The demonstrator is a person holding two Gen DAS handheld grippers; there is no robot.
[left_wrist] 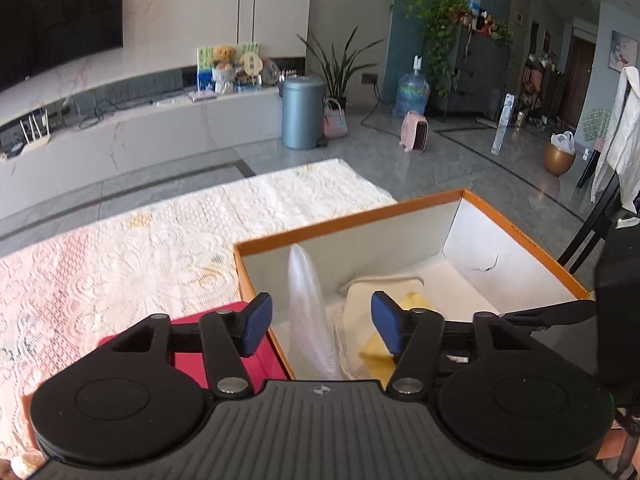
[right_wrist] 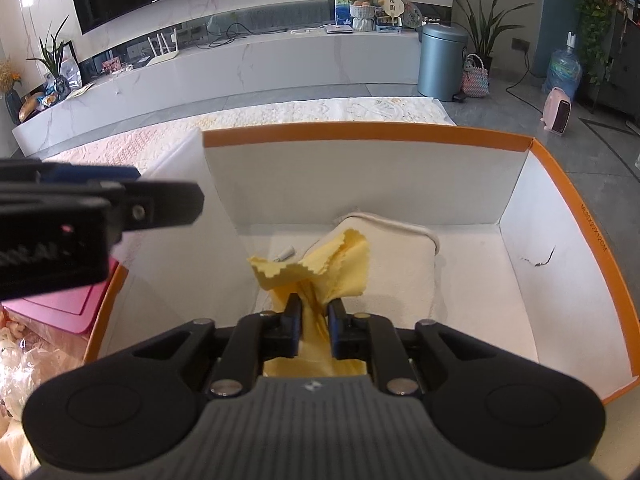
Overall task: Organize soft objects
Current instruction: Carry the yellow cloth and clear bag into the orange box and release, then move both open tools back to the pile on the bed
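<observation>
Crumpled yellow cloth point(right_wrist: 320, 276) over cream towel point(right_wrist: 404, 264)

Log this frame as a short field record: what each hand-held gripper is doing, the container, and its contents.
left hand-held gripper: open, empty, over the box's near-left corner
right hand-held gripper: shut on yellow cloth, inside the box
container: orange-rimmed box, white inside, on lace tablecloth
contents: folded cream towel on the floor; clear plastic bag upright near the left wall
beside box: pink box
</observation>
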